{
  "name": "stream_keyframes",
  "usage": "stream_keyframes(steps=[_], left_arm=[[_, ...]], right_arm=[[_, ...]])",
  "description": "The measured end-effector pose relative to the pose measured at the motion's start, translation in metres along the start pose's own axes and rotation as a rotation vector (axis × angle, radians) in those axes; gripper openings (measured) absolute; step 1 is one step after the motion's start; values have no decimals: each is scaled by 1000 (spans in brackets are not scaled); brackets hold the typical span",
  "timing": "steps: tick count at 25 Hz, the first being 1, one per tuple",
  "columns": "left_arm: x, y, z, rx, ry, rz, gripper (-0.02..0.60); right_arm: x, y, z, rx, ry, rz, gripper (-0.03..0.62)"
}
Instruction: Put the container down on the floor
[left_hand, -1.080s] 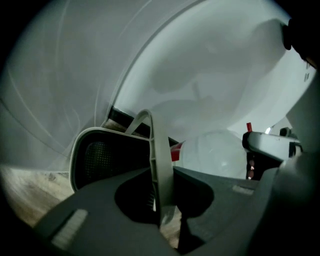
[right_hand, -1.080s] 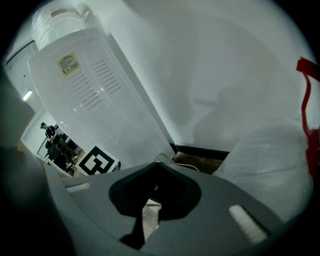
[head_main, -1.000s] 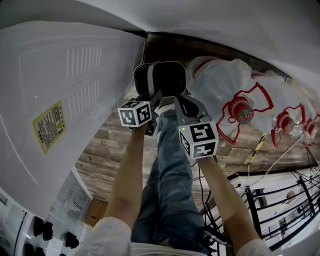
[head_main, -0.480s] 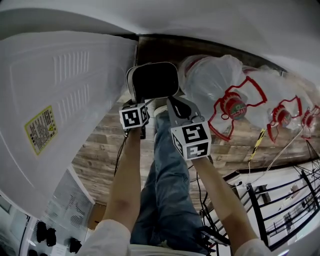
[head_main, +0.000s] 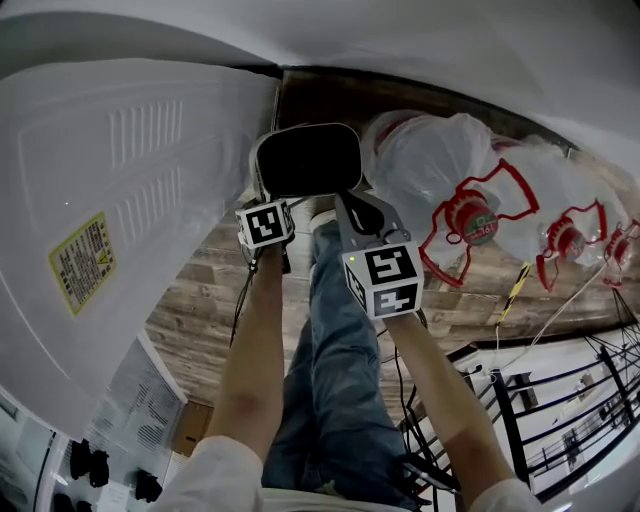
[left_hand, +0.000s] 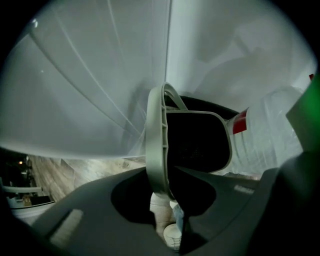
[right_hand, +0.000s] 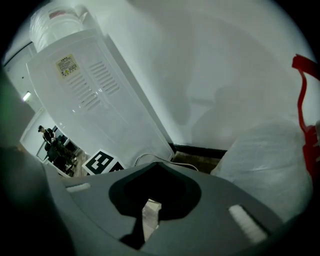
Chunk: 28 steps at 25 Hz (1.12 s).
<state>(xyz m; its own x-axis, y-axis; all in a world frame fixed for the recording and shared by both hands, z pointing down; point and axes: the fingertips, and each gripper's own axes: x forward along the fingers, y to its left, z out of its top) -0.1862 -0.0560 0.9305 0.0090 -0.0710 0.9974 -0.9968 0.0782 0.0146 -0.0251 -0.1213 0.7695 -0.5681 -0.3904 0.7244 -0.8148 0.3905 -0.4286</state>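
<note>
The container (head_main: 307, 160), a pale bin with a dark inside, hangs low over the wooden floor (head_main: 200, 310) between the white appliance and the bagged bottles. My left gripper (head_main: 281, 203) is shut on its rim. In the left gripper view the rim (left_hand: 157, 145) runs down between the jaws, with the dark opening (left_hand: 197, 145) to the right. My right gripper (head_main: 347, 206) sits just beside the container's near edge, its jaws closed with only a thin slit between them and nothing in it (right_hand: 148, 220). Whether the container's base touches the floor is hidden.
A tall white appliance (head_main: 110, 220) with a yellow label stands at the left, close to the container. Large water bottles in clear bags with red handles (head_main: 470, 215) lie at the right. The person's jeans leg (head_main: 340, 380) and shoe (left_hand: 167, 220) are below. A black rack (head_main: 560, 420) and cables sit lower right.
Both grippers and the container have moved further from the head camera, toward the floor by the wall. The left gripper keeps its hold on the rim.
</note>
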Motion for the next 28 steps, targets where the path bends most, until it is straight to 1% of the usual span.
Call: stream_keyframes(steps=[4, 5, 7, 9, 11, 14, 16, 18, 20, 21, 24, 28], left_arm=[[5, 15, -4, -5, 24, 51, 121], [7, 18, -4, -2, 29, 66, 124], [6, 26, -5, 14, 42, 105, 143], [3, 30, -7, 30, 52, 127, 153], [1, 26, -6, 37, 45, 118, 153], [-7, 27, 0, 31, 21, 135, 155], [-11, 26, 2, 38, 8, 127, 161], [-17, 22, 1, 85, 0, 115, 178], [-26, 24, 1, 124, -20, 127, 181], [-30, 24, 3, 124, -46, 123, 183], [-50, 22, 9, 86, -126, 107, 181], [-79, 11, 12, 81, -162, 82, 182]], right_arm=[[1, -1, -2, 7, 1, 6, 23], [0, -2, -3, 9, 0, 5, 23], [-1, -3, -4, 11, -3, 3, 25], [-3, -3, -7, 13, -2, 2, 23], [-6, -4, -10, 15, 0, 0, 23], [-11, -5, -7, 20, -4, -7, 23], [-15, -4, -3, 25, -8, -10, 23], [-19, -2, 0, 25, -15, -12, 23], [-23, 2, 4, 11, -21, -10, 24], [-24, 5, 6, 2, -24, -7, 24], [-30, 13, 13, -16, -36, 5, 23], [-45, 20, 24, -46, -50, 3, 23]])
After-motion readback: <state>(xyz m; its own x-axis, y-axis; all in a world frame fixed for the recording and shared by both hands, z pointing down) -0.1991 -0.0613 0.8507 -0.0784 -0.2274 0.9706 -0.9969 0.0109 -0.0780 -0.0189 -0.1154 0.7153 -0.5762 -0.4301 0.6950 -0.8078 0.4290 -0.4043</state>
